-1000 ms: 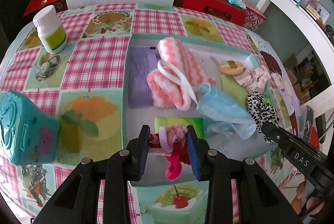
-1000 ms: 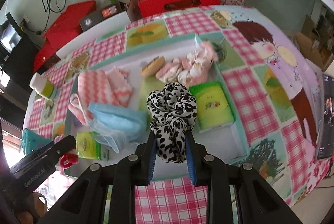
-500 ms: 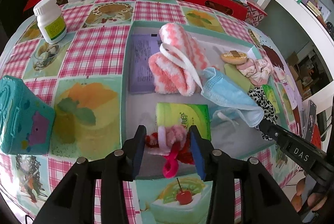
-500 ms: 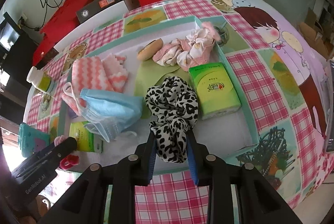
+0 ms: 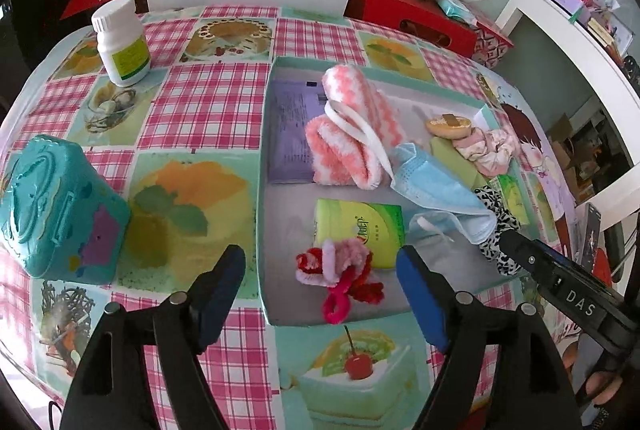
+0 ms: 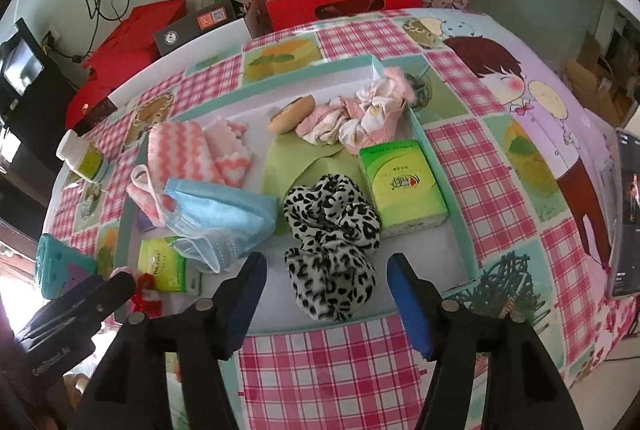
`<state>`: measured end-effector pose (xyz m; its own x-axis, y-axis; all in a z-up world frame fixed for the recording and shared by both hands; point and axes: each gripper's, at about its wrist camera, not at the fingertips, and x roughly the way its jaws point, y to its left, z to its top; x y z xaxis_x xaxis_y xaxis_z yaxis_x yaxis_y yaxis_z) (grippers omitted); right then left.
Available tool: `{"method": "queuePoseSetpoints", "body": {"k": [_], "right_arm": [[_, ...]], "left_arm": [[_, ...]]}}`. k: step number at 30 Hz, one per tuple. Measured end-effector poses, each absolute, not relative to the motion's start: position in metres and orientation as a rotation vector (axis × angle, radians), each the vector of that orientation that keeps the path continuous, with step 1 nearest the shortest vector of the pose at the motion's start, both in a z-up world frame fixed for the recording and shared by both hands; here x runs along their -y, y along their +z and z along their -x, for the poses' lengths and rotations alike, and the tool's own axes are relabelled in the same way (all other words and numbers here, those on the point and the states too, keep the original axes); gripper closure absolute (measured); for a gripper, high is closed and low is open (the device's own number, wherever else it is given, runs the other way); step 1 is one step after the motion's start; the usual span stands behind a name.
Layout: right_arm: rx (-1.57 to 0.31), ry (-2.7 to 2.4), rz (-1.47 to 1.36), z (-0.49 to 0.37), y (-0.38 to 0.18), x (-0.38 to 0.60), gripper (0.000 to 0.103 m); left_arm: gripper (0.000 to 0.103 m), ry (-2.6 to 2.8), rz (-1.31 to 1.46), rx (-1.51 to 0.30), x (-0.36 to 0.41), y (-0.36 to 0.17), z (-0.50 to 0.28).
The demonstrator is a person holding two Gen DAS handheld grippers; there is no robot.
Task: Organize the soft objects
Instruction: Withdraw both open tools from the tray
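Shallow teal-rimmed tray (image 5: 262,165) on the checked tablecloth (image 5: 208,109) already holds the towel, mask and tissue packs. Both jaws have just been opening and now stand apart. Right gripper (image 6: 322,276) straddles the leopard scrunchie (image 6: 330,230), lying loose in the tray. Left gripper (image 5: 320,270) straddles the pink-red pipe-cleaner bundle (image 5: 340,272) at the near rim. Risk: fuzz could snag a pad on withdrawal and drag either piece out.

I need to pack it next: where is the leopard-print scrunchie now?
In the right wrist view the leopard-print scrunchie lies in the tray, between the blue face mask and the green tissue pack.
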<state>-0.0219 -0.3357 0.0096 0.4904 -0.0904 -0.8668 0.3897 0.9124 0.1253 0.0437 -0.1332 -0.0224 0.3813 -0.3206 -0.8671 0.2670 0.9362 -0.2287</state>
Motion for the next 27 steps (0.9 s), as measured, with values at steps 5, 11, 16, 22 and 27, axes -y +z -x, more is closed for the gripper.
{"method": "queuePoseSetpoints", "body": {"k": [5, 11, 16, 22, 27], "right_arm": [[-1.019, -0.297, -0.314, 0.024, 0.010, 0.333, 0.029], [-1.007, -0.299, -0.303, 0.028, 0.012, 0.331, 0.010], [-1.001, -0.295, -0.292, 0.031, 0.014, 0.329, 0.000], [-0.995, -0.311, -0.258, 0.037, 0.019, 0.324, 0.000], [-0.995, -0.307, -0.223, 0.044, 0.025, 0.316, 0.000]], "left_arm": [[0.017, -0.359, 0.045, -1.106, 0.131, -0.019, -0.039], [0.016, -0.320, 0.030, -1.094, 0.125, -0.017, -0.035], [0.016, -0.299, 0.022, -1.101, 0.118, -0.018, -0.033], [0.015, -0.281, 0.026, -1.102, 0.108, -0.016, -0.028], [0.001, -0.259, 0.031, -1.092, 0.096, -0.012, -0.023]]}}
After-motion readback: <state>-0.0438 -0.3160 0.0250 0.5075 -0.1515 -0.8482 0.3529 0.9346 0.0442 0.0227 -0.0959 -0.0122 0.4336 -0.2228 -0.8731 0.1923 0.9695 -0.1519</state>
